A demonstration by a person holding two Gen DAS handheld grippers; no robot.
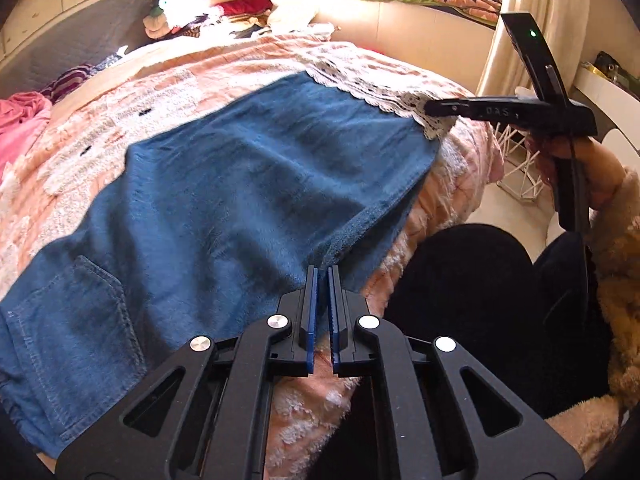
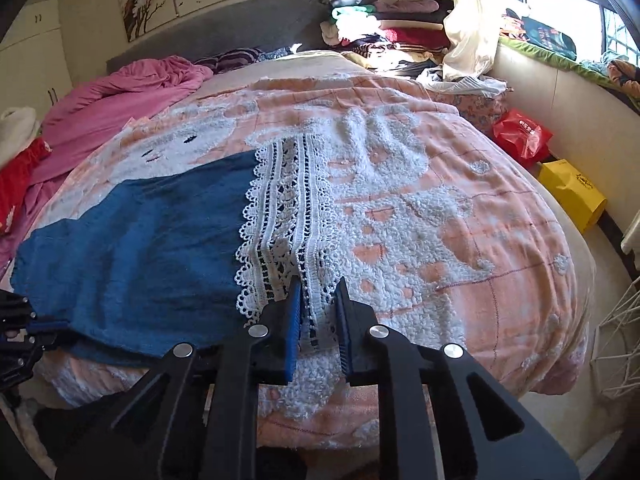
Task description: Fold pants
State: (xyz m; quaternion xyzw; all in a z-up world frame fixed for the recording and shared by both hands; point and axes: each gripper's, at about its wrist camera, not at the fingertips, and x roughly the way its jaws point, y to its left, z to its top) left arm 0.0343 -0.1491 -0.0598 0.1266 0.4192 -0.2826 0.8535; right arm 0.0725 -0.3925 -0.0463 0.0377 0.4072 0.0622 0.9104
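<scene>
A: Left gripper [image 1: 323, 270]: how do the fingers stand?
B: Clenched, blue pads nearly touching, pinching the near hem edge of the blue pants [image 1: 224, 200] where the cloth drapes over the bed's side.

A: Right gripper [image 2: 318, 286]?
B: Narrowly parted, with a raised fold of the white lace cuff [image 2: 288, 216] between the pads; the pads appear to press on it, so it is grasping the lace.

A: Where do the pants lie?
B: Flat on the pink-and-white fleece blanket [image 2: 420, 184]. In the left wrist view the denim runs from a back pocket [image 1: 68, 312] at 8 o'clock to the lace at 2 o'clock. In the right wrist view the blue cloth spreads toward 9 o'clock, the lace band toward 12.

A: Surroundings?
B: A pink sheet [image 2: 120, 88] at 10 o'clock, stacked clothes [image 2: 380, 24] at 12–1 o'clock, a red bag [image 2: 520, 136] and a yellow bag [image 2: 572, 192] at 2–3 o'clock beside the bed. A fuzzy sleeve [image 1: 616, 240] at 3 o'clock in the left wrist view.
</scene>
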